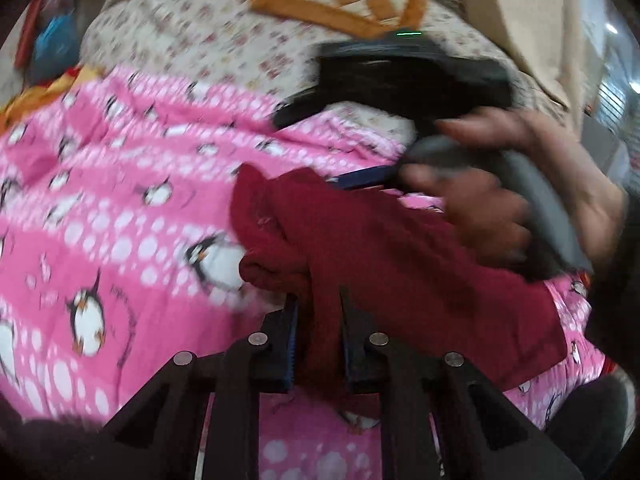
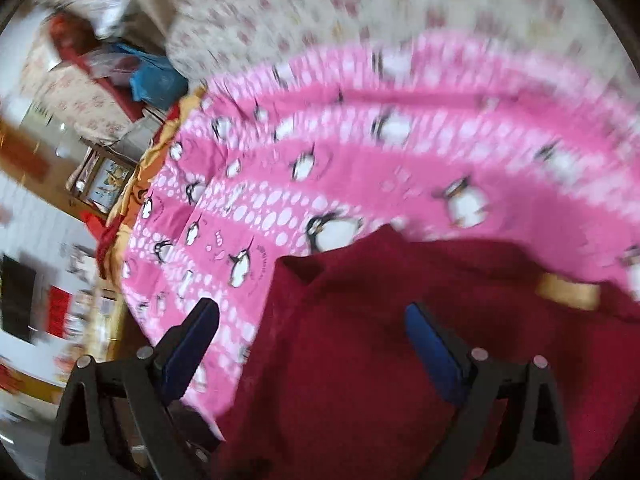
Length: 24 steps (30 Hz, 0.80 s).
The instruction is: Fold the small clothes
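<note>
Dark red knit, a small garment, lies on a pink penguin-print sheet and is bunched at its near edge. In the left wrist view the left gripper sits at 6 o'clock with its two fingers drawn close together, pinching a fold of the red cloth that runs straight down between the pads; the rest of the garment spreads from there toward 3 o'clock. At 2 o'clock a hand grips the handle of the right gripper's body, just above the garment.

In the right wrist view the right gripper has its blue-padded fingers spread wide, at 7 and 5 o'clock. The garment fills the gap between them and reaches past the 5 o'clock finger; neither pad visibly presses on it. The sheet stretches away toward 12 o'clock, with a floral cover beyond.
</note>
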Each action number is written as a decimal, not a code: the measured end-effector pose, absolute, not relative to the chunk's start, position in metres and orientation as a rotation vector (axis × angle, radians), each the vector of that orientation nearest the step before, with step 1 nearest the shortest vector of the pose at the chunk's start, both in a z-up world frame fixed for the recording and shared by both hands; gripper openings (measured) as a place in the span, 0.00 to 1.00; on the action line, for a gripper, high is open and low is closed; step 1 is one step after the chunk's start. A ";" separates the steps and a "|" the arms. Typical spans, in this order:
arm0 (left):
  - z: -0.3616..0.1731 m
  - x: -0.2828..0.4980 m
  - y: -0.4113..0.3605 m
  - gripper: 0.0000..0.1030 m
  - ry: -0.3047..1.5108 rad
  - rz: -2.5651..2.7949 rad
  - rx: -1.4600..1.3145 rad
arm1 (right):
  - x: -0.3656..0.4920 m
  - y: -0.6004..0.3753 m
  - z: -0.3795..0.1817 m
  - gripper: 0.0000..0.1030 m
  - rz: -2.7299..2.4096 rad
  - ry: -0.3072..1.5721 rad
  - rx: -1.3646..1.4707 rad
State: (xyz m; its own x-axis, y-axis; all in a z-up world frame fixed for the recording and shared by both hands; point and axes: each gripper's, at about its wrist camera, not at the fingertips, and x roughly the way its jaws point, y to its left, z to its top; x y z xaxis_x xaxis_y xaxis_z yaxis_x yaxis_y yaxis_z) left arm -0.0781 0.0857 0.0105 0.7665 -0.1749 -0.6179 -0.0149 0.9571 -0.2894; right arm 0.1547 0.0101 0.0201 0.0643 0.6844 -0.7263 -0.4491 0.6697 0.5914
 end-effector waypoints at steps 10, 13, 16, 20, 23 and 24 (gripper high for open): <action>-0.011 -0.067 0.120 0.30 0.838 -0.150 -0.526 | 0.144 -0.003 0.040 0.90 0.729 1.151 0.116; -0.027 -0.071 0.147 0.36 0.901 -0.170 -0.741 | 0.121 -0.048 0.030 0.90 0.658 1.122 0.068; -0.006 -0.084 0.169 0.40 0.822 -0.035 -0.729 | 0.090 -0.088 0.014 0.90 0.592 1.074 -0.003; 0.011 -0.050 0.200 0.56 0.774 0.002 -0.728 | 0.053 -0.133 -0.004 0.90 0.599 0.970 -0.064; -0.006 0.007 0.196 0.56 0.904 -0.160 -0.772 | 0.033 -0.153 -0.013 0.90 0.646 0.847 -0.061; -0.022 0.027 0.189 0.56 0.982 -0.264 -0.843 | 0.029 -0.156 -0.015 0.90 0.645 0.814 -0.059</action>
